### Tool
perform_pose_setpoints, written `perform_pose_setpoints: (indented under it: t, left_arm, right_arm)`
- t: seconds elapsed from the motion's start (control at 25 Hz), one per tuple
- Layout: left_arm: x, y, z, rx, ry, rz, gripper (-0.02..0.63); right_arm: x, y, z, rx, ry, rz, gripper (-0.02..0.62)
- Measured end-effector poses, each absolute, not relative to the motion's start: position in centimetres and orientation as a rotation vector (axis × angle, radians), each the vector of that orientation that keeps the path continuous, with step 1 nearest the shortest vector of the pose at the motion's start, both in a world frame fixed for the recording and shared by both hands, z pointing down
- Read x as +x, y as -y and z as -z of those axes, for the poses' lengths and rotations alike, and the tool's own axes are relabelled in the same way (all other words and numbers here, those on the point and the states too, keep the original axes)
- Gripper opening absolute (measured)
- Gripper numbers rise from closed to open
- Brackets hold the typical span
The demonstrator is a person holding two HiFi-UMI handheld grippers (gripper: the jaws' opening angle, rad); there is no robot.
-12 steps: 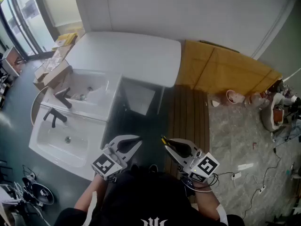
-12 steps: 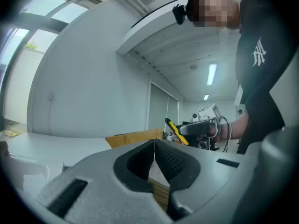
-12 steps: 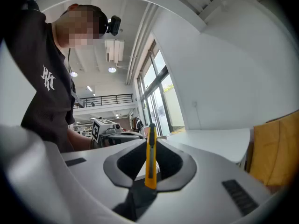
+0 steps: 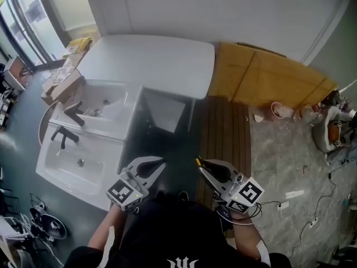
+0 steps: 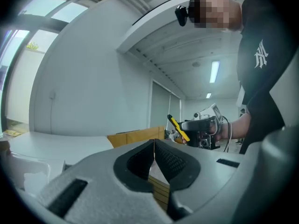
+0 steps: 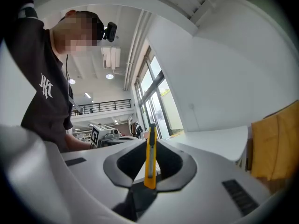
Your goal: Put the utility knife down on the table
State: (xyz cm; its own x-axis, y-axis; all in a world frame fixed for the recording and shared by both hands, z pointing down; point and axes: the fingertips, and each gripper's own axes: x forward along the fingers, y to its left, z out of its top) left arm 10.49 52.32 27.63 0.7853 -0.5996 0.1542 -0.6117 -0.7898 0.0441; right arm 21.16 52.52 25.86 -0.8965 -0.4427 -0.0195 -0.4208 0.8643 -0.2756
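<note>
A yellow utility knife (image 6: pixel 150 158) stands upright between the jaws of my right gripper (image 6: pixel 150 146), which is shut on it. In the head view that gripper (image 4: pixel 202 167) is low and right of centre, and the knife (image 4: pixel 197 162) sticks out forward from its tips. My left gripper (image 4: pixel 162 161) hangs beside it at the lower left, shut and empty. Its jaws (image 5: pixel 154 143) meet with nothing between them. The left gripper view also catches the right gripper (image 5: pixel 202 127) with the knife (image 5: pixel 177 128). The white table (image 4: pixel 150 60) lies well ahead of both grippers.
Two white sinks (image 4: pixel 83 144) with black taps (image 4: pixel 73 115) stand at the left, with cardboard boxes (image 4: pixel 62 82) behind them. A wooden slat platform (image 4: pixel 224 133) and yellow boards (image 4: pixel 273 80) lie to the right. Cables and pots (image 4: pixel 279 111) litter the stone floor.
Both grippers have drifted slightly lower and a little apart in the head view. The knife stays in the right gripper.
</note>
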Motion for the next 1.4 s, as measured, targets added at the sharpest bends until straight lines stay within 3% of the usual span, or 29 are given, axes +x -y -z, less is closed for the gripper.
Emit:
perform_pose_setpoints:
  t: [0.56,1.4]
  left_arm:
    - [8.1,-47.5,-29.4,2.83,0.999,-0.183,0.006]
    - [1.9,-27.2,-30.2,2.828,0.772,-0.017,0.005]
  right_arm:
    - [24.1,-47.7,-29.5,-0.851,-2.963,0.483,0.054]
    - [14.1,-27.8,-26.6,-0.934,-3.037,0.387,0.054]
